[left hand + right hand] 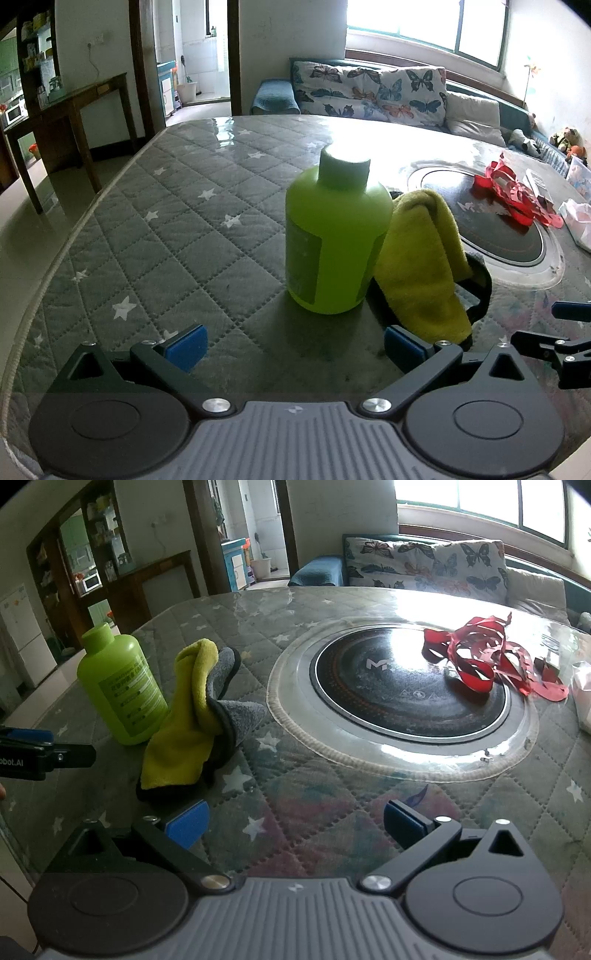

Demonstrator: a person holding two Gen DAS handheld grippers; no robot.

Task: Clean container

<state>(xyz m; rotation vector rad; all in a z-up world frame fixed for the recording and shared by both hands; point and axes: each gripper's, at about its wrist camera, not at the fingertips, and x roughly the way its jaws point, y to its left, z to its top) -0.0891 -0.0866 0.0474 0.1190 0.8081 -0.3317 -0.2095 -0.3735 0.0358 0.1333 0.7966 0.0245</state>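
A lime-green bottle with a capped neck (pixel 334 236) stands upright on the quilted star-pattern table cover (pixel 177 229). A yellow and grey cloth (pixel 421 266) leans against its right side. My left gripper (pixel 293 347) is open and empty, just in front of the bottle. In the right wrist view the bottle (pixel 120 686) and cloth (pixel 195 720) are at the left. My right gripper (pixel 295 825) is open and empty, to the right of the cloth. The left gripper's fingers (pixel 29 751) show at the left edge.
A round black induction cooktop (pixel 406 686) is set into the table under a clear cover. Red paper strips (pixel 487 653) lie on its far right side. A white bag (pixel 583 698) sits at the right edge. A sofa with butterfly cushions (pixel 373 88) stands behind the table.
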